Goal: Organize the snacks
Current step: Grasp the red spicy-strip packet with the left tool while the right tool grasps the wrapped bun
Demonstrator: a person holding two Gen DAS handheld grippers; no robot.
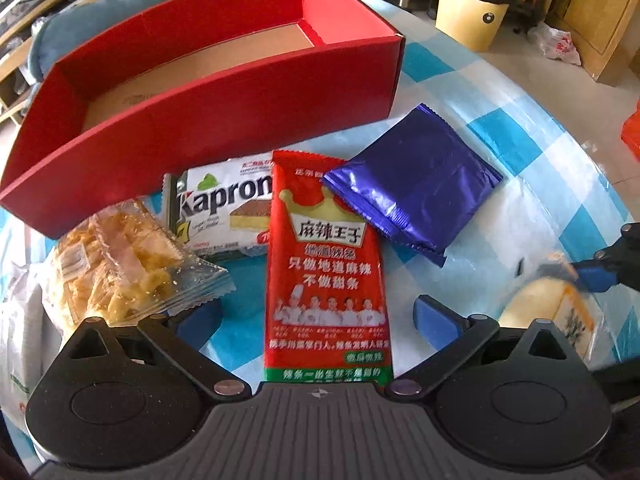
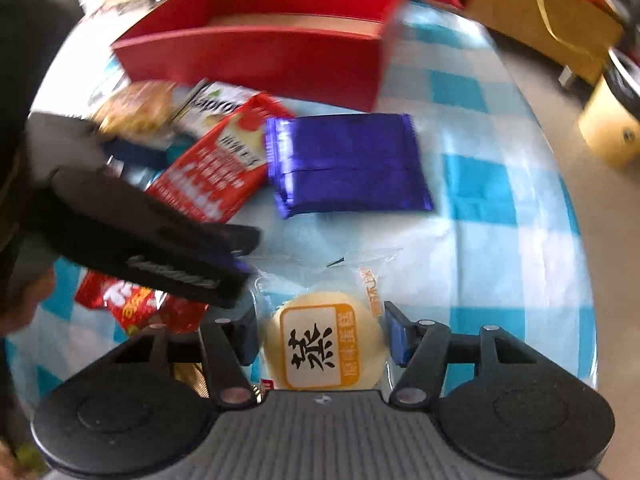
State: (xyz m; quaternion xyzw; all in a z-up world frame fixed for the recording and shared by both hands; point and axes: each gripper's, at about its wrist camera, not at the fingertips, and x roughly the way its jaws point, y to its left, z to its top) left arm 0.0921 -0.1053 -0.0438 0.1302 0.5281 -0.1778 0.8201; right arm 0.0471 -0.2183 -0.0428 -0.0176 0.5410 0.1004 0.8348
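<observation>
My left gripper stands open over a red spicy-strip packet, which lies between its blue pads untouched. Around it lie a clear bag of yellow crisps, a white Kapron wafer pack and a purple foil packet. Behind them is an open red box with a bare cardboard floor. My right gripper has its blue pads against both sides of a round steamed cake in a clear wrapper. The purple packet and red box lie beyond.
A blue-and-white check cloth covers the round table, whose edge curves away on the right. A crumpled red snack bag lies under the left gripper's black body. A yellow bin and cardboard boxes stand on the floor beyond.
</observation>
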